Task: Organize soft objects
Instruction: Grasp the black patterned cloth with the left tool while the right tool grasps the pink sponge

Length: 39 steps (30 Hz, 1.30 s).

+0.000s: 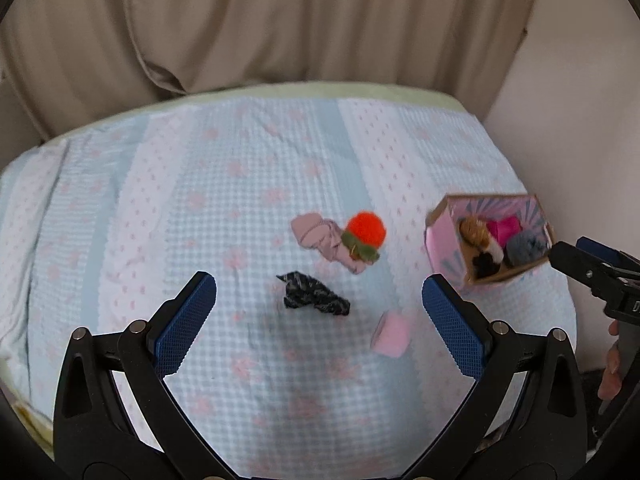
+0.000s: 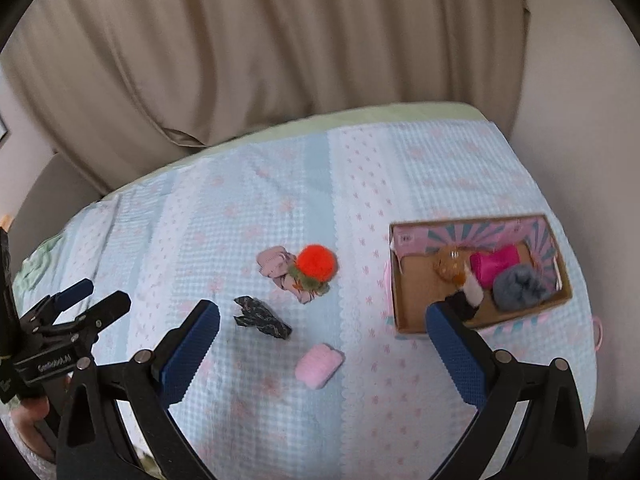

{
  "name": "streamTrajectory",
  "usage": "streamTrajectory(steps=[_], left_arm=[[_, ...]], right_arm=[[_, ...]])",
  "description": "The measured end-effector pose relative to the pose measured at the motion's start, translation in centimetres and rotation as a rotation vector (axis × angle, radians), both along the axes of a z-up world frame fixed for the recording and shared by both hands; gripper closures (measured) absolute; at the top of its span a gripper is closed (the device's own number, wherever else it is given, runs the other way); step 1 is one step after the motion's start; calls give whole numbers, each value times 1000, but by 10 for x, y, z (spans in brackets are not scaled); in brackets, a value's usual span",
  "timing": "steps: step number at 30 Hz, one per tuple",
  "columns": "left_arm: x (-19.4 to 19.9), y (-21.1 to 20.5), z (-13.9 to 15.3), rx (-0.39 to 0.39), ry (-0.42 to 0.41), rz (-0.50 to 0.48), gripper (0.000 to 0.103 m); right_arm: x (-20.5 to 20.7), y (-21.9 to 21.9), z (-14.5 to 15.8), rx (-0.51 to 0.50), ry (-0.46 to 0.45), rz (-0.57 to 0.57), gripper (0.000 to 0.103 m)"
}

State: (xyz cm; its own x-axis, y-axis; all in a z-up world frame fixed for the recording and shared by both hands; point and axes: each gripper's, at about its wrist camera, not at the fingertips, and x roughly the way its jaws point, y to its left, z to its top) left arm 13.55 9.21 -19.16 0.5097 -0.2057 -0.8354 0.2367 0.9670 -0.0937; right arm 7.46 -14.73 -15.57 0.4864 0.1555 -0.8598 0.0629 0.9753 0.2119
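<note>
Left wrist view. The left gripper [image 1: 319, 300] hangs over the bed [image 1: 168, 184], its blue-padded fingers [image 1: 185, 320] spread wide with nothing between them. On the blue-and-white cover, near the middle, lie four loose soft things: an orange pompom [image 1: 366, 230] with a green fringe, touching a pale pink cloth [image 1: 316, 236] on which it partly rests; a dark patterned cloth [image 1: 312, 294] nearer the camera, apart from both; and a pink roll [image 1: 391, 334] nearer still, towards the right edge. A cardboard box [image 1: 440, 240] stands by the right edge of the bed and holds a brown toy [image 1: 476, 232], a magenta piece [image 1: 504, 229] and a grey ball [image 1: 526, 247]. The right gripper [image 1: 588, 264] shows just beyond the box; its two fingers lie close together with nothing between them.

Right wrist view. The right gripper [image 2: 322, 324] is over the bed [image 2: 240, 208] with fingers [image 2: 190, 352] spread wide and empty. The pompom [image 2: 316, 262], pink cloth [image 2: 272, 264], dark cloth [image 2: 262, 316] and roll [image 2: 320, 364] lie as above, left of the box [image 2: 412, 292], in which the toy [image 2: 452, 266], magenta piece [image 2: 494, 266] and grey ball [image 2: 518, 286] touch one another at its right end. The left gripper [image 2: 106, 298] appears at the left edge of the bed, a slight gap between its fingers. A curtain [image 2: 280, 40] hangs behind.
</note>
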Motion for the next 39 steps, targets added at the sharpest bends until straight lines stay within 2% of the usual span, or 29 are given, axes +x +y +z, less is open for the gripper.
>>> streamTrajectory(steps=[7, 9, 14, 21, 26, 28, 31, 32, 35, 37, 39], left_arm=[[26, 3, -81, -1, 90, -104, 1], [32, 3, -104, -12, 117, -108, 1], [47, 1, -163, -31, 187, -87, 1], [70, -11, -236, -32, 234, -89, 1], [80, -26, -270, -10, 244, -123, 1], [81, -33, -284, 21, 246, -140, 5], [80, -37, -292, 27, 237, -155, 6], [79, -38, -292, 29, 228, -158, 7], [78, -39, -292, 41, 208, -158, 23], [78, -39, -290, 40, 199, -161, 40], [80, -39, -285, 36, 192, -161, 51]], right_arm=[[-6, 23, -78, 38, 92, -108, 0], [-12, 29, -109, 42, 133, -128, 0], [-23, 43, -166, 42, 186, -159, 0], [-21, 62, -233, 23, 209, -173, 2], [-14, 70, -263, 15, 216, -194, 8], [-13, 71, -274, 10, 224, -200, 16], [-10, 74, -286, 4, 236, -202, 27], [-10, 74, -290, 3, 239, -203, 29], [-9, 75, -297, -6, 237, -202, 39], [-8, 75, -295, -33, 225, -193, 54], [-7, 71, -293, -51, 211, -183, 60]])
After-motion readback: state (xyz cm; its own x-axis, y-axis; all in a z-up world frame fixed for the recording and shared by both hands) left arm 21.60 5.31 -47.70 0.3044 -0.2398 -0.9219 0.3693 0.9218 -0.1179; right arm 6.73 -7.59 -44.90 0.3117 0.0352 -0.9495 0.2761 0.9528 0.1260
